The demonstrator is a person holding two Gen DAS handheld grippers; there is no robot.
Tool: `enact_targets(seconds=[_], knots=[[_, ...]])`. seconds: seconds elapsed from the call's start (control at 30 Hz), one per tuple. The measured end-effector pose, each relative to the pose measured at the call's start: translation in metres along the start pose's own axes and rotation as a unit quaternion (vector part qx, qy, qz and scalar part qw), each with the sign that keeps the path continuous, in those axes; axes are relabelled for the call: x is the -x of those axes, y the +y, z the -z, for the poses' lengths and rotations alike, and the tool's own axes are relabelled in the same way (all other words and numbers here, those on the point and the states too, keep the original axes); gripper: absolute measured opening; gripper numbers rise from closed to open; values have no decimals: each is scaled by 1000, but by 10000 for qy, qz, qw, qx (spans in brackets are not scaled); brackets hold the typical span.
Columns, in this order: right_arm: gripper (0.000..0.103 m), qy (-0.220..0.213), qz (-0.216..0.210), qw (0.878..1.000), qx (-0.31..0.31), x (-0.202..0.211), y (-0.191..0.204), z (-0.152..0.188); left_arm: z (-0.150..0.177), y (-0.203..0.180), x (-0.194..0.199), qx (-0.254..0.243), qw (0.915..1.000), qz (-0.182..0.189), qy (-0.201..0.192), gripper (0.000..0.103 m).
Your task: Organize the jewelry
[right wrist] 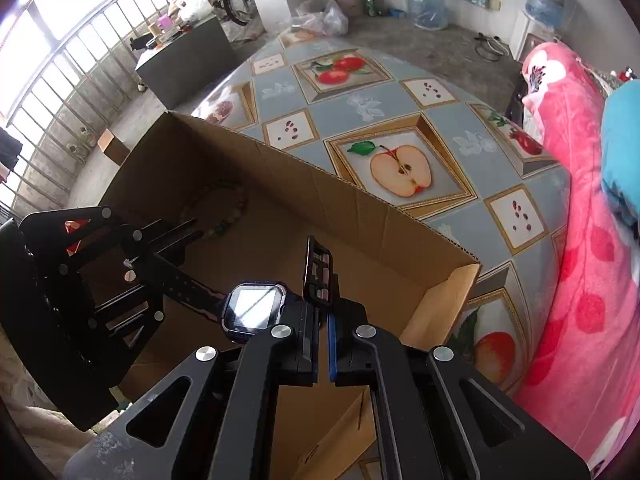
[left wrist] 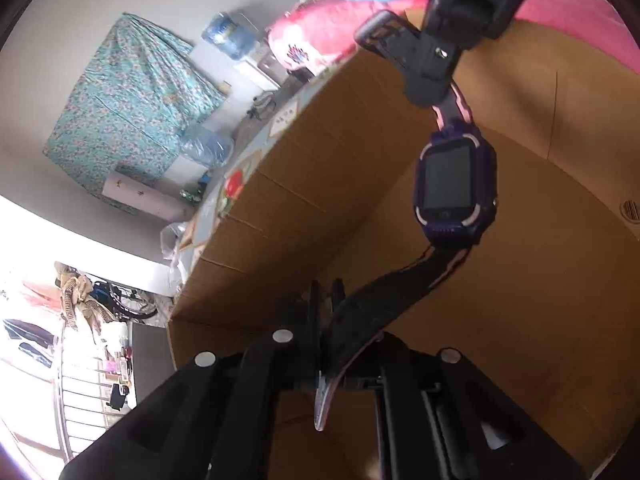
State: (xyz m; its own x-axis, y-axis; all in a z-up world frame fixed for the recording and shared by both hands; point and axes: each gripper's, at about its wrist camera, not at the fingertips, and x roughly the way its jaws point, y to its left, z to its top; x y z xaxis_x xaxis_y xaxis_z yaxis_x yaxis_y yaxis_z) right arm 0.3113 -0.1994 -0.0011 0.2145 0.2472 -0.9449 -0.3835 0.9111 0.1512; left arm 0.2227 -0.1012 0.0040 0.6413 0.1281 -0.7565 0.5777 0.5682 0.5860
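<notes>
- So, I've got the watch [left wrist: 456,188] strung between both claws, hanging over the open box [right wrist: 360,200]
- My left gripper [left wrist: 326,308] is clenched on one strap end; in the left wrist view the strap runs up out of its fingers, and a pinkish strap tip pokes back past them
- My right gripper [right wrist: 322,276] is clamped on the other strap, right by the buckle [left wrist: 380,30]; in its own view the strap sits edge-on between the fingertips
- The watch is dark purple with pink trim, its screen facing the left camera and catching window glare in the right view
- From the right wrist the left gripper [right wrist: 160,244] comes in from the left, strap stretched from it to the watch face [right wrist: 254,306]
- There's a bead bracelet [right wrist: 224,212] lying on the box floor, in the far corner, well apart from the watch
- The box sits on a table [right wrist: 360,92] with a fruit-print cloth, apples and pomegranates
- A pink floral blanket [right wrist: 572,200] lies along the table's right side, with something blue [right wrist: 620,152] on top of it
- Water jugs [right wrist: 426,0] stand on the floor by the far wall
</notes>
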Motion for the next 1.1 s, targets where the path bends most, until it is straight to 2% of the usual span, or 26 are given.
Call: enact_targets(seconds=[0.03,0.1,0.2,0.23,0.33,0.4,0.5,0.57,0.7,0.87,0.97,1.1], knots=[[8,-3,138,9999,16,-2,-2,-2,-2,0,-2,-3,10000,87,-1,10],[13,-30,406,9991,146,-6,-3,-4,-4,0,-9,-128,9998,88,89,20],[31,-176,346,9991,149,0,-4,-5,-2,5,-15,51,9993,300,232,22],[34,-210,297,9993,123,2,-5,-5,-1,9,-16,158,9988,383,251,23],[36,-368,407,9984,104,13,-5,-7,2,24,-13,467,9975,481,222,28],[36,-462,414,9980,85,21,-4,-8,6,35,-7,668,9958,617,97,39],[36,-566,410,9975,106,31,2,-10,13,54,6,1038,9930,560,-94,41],[36,-583,451,9971,210,37,11,-11,22,73,19,1434,9876,584,-264,41],[36,-519,497,9964,459,37,32,-11,52,109,58,2428,9659,557,-706,44],[41,-223,420,9946,919,16,62,-8,112,130,102,3535,9261,554,-1195,49],[41,399,436,9875,1459,-19,84,-2,153,122,114,4082,9042,536,-1141,50],[39,1172,895,9674,2061,-65,103,9,204,107,119,4658,8783,401,-1000,50]])
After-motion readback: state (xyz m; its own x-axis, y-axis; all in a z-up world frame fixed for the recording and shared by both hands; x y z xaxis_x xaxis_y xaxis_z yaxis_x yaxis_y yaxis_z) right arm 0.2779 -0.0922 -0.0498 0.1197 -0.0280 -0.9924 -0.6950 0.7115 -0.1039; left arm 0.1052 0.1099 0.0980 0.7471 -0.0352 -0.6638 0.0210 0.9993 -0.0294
